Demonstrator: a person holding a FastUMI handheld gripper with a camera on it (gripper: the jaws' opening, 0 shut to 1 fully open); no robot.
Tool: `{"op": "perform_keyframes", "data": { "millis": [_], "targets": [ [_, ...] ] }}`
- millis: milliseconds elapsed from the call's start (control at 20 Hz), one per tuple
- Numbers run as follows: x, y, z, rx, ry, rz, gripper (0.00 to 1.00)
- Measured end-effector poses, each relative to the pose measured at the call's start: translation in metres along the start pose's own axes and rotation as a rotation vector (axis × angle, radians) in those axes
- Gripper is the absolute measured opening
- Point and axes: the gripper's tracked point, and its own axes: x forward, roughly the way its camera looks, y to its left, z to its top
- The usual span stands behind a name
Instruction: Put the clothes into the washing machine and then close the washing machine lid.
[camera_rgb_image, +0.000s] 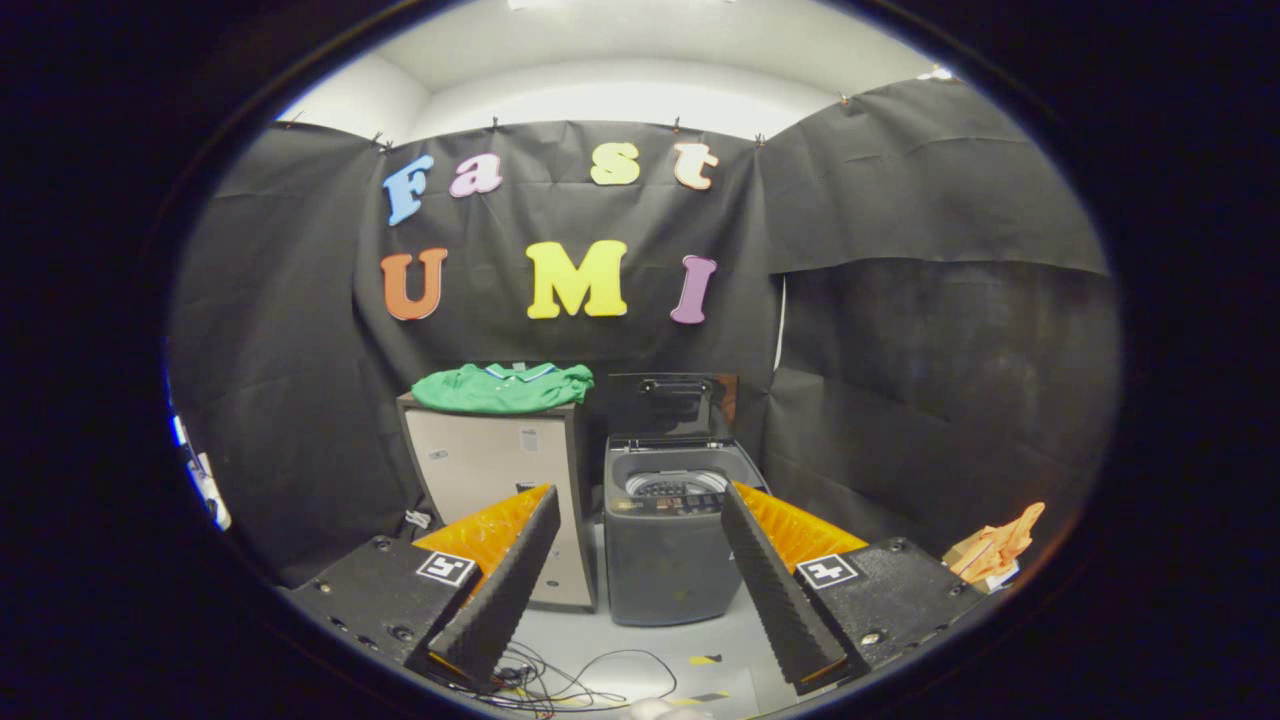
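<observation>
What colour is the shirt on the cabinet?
Green, with a pale striped collar; the shirt shows in the gripper view.

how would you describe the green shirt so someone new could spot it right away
Start at the small top-loading washing machine with its lid standing open, far beyond the open gripper. Beside it stands a pale, taller cabinet. The green shirt lies crumpled on the cabinet's top, the only bright green thing against the black cloth wall.

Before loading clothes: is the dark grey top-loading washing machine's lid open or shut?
Open. The lid stands upright behind the dark grey washing machine, exposing the drum. The open gripper holds nothing.
</observation>
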Motion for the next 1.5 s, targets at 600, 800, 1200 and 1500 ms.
{"op": "perform_keyframes", "data": {
  "millis": [600, 800, 1200, 1500],
  "targets": [
    [0.074, 0.009, 0.055, 0.012, -0.023, -0.014, 1.0],
    [0.135, 0.029, 0.091, 0.011, -0.034, 0.021, 1.0],
    [0.271, 0.104, 0.177, 0.019, -0.075, 0.169, 1.0],
    [0.359, 0.17, 0.198, 0.032, -0.013, 0.254, 1.0]
  ]
}}
